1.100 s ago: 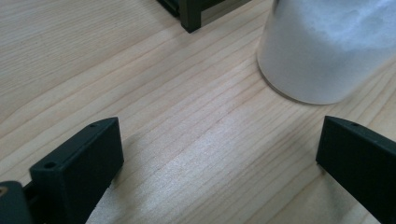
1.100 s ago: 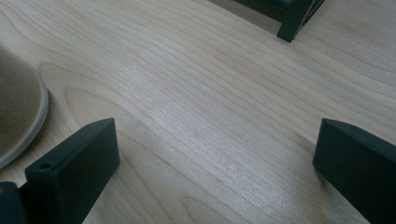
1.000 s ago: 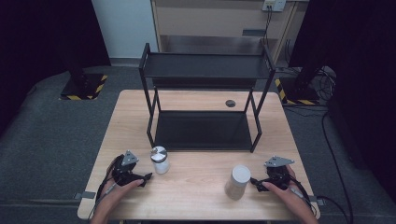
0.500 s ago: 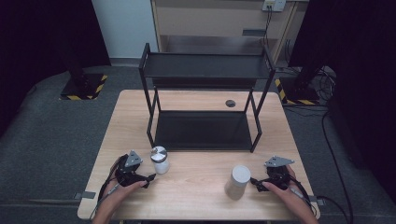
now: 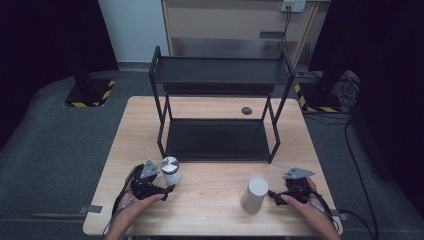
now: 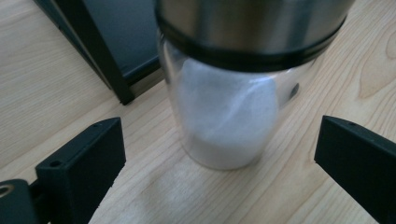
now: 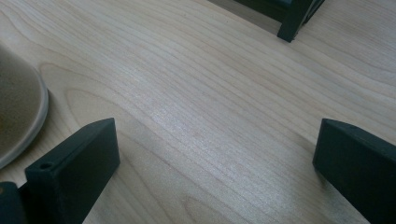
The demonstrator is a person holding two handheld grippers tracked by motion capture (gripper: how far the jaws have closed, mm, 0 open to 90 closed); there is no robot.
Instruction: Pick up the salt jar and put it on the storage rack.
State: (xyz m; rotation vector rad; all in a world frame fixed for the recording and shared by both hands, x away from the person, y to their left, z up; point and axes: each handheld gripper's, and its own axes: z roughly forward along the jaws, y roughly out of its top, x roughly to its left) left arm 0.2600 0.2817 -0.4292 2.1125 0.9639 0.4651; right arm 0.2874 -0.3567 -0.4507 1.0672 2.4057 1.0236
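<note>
Claw on our left [image 5: 167,189], jaws apart, flanks the glass jar [image 6: 229,116] ready to grip; our right claw [image 5: 274,196] gapes beside the white cylinder [image 5: 255,195] on the table [image 5: 215,210].

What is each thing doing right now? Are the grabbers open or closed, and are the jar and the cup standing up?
Left gripper: open, jaws either side of the jar, not touching.
Jar: upright on the table, lid on, part full of white powder.
Right gripper: open, holding nothing.
Cup: upright on the table, beside the right gripper.
Rack: standing, both shelves bare.
</note>
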